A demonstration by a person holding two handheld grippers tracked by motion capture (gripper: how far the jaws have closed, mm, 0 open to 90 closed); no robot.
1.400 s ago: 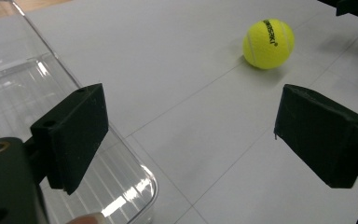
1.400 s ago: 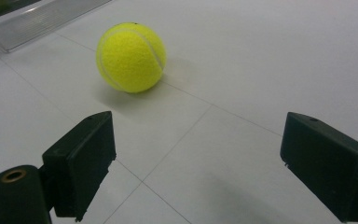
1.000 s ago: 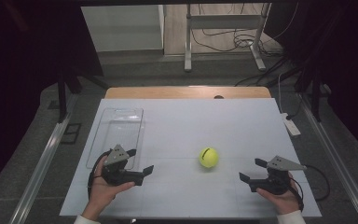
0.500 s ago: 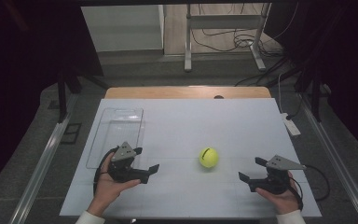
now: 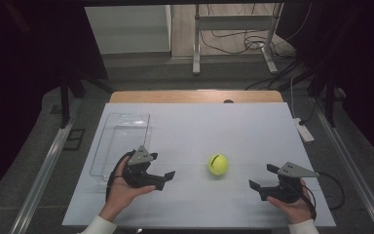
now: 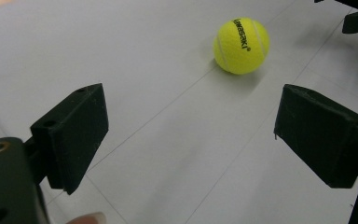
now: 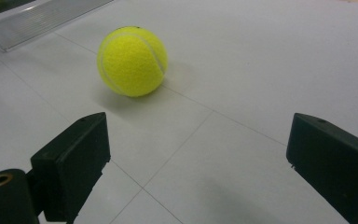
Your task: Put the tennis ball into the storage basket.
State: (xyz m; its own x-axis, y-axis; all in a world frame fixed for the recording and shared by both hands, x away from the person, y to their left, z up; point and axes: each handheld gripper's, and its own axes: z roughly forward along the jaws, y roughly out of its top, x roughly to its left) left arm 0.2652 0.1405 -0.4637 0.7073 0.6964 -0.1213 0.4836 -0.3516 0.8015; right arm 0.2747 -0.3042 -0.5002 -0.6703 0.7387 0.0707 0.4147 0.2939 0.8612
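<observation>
High view — left tool (image 5: 163, 178) nearer ball (image 5: 217, 164), seemingly — right unmoved.

Tennis ball (image 7: 132, 61) beyond wide claw (image 7: 196, 154) (nothing gripped)

Ball (image 5: 217, 164) on table (image 5: 224, 122), between left tongs (image 5: 165, 176) and right tongs (image 5: 260, 178); tray (image 5: 121, 141) behind left tongs.

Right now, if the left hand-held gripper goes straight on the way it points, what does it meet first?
Probably the tennis ball. The left hand-held gripper has open jaws aimed roughly at it over bare table; the ball sits slightly off-centre, so it might graze past.
</observation>
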